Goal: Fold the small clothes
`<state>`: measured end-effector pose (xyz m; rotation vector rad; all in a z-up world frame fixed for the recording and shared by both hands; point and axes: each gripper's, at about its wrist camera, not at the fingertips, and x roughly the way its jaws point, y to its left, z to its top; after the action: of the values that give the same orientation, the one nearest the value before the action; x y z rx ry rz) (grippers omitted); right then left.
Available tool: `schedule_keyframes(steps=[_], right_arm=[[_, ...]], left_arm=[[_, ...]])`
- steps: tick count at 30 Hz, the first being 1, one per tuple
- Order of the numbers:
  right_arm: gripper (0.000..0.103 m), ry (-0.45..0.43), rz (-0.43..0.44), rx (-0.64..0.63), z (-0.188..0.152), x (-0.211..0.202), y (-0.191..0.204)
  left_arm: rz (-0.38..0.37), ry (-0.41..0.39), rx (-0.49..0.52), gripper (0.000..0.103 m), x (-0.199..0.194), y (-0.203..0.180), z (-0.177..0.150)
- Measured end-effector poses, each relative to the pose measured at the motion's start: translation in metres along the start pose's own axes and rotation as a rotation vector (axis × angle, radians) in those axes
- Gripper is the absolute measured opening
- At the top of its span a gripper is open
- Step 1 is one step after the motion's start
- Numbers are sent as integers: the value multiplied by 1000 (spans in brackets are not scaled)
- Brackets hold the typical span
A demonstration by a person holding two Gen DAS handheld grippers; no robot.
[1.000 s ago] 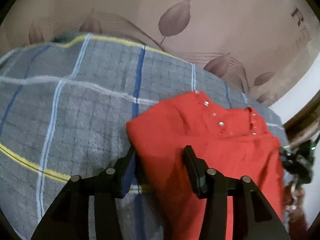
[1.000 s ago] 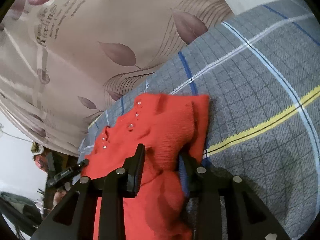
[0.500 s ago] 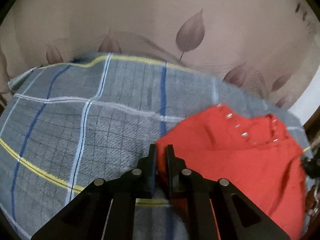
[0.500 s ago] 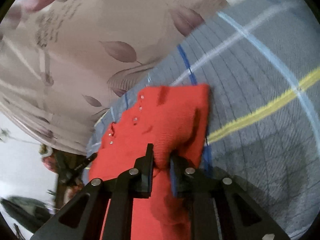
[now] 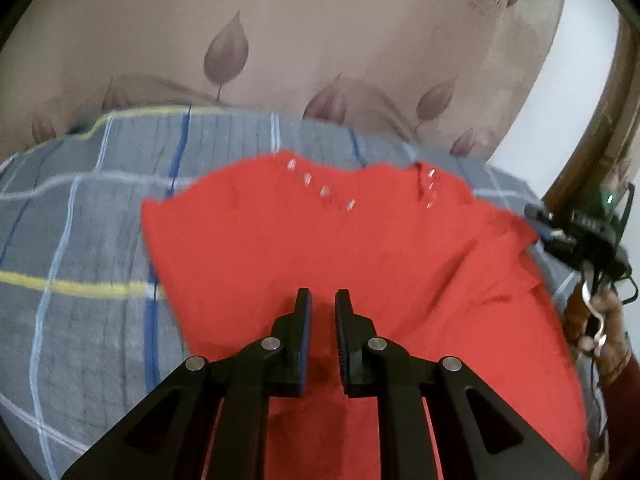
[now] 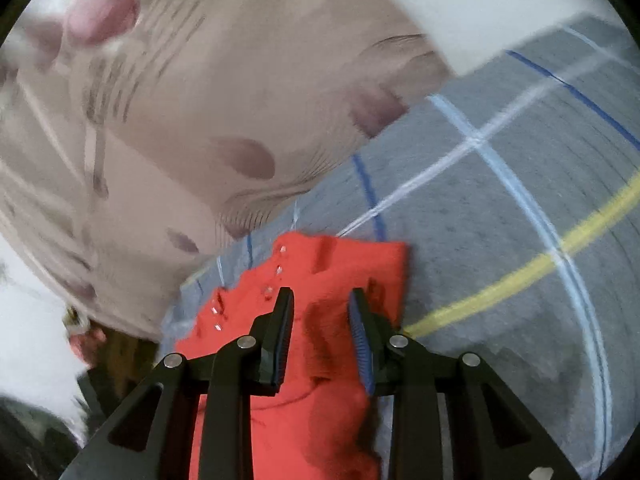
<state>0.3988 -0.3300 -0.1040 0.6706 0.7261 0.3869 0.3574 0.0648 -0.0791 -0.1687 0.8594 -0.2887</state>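
Leaf-print curtain (image 5: 320,40) backs a plaid-blanketed bed (image 5: 80,248). At 9 o'clock the garment's edge, pinched moments ago, lies flat; left tool (image 5: 322,300) hovers opening, empty. Toward 3 o'clock, right tool (image 6: 320,300) opens, releasing the red sweater (image 5: 360,248): fold laid.

The red garment (image 5: 360,248) is matt knitted cloth with small shiny studs (image 5: 324,191); the grey checked blanket (image 5: 80,240) under it looks soft and fuzzy. The gripper fingers (image 6: 280,332) are matt black plastic with ribbed blue pads and bright metal pins.

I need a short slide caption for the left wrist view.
Left gripper above a red garment on a plaid blanket.
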Motion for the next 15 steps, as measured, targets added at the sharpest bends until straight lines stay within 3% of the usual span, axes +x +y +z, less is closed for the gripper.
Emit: schedule_keyframes(steps=[2, 6, 8, 9, 11, 13, 15], right_arm=[[28, 76, -91, -21, -1, 18, -1], [24, 116, -99, -1, 0, 22, -8], [27, 76, -27, 56, 4, 11, -17], [27, 7, 28, 109, 6, -6, -26], [27, -81, 14, 176, 8, -35, -42], [27, -80, -36, 167, 4, -54, -49], [27, -71, -16, 145, -11, -70, -47]], left_arm=[[27, 17, -7, 13, 4, 3, -7], [22, 15, -27, 13, 3, 9, -12], [15, 8, -29, 13, 1, 10, -15], [8, 7, -35, 13, 1, 12, -15], [-7, 4, -55, 13, 0, 16, -15], [16, -12, -60, 13, -2, 16, -14], [75, -33, -40, 13, -7, 13, -15]])
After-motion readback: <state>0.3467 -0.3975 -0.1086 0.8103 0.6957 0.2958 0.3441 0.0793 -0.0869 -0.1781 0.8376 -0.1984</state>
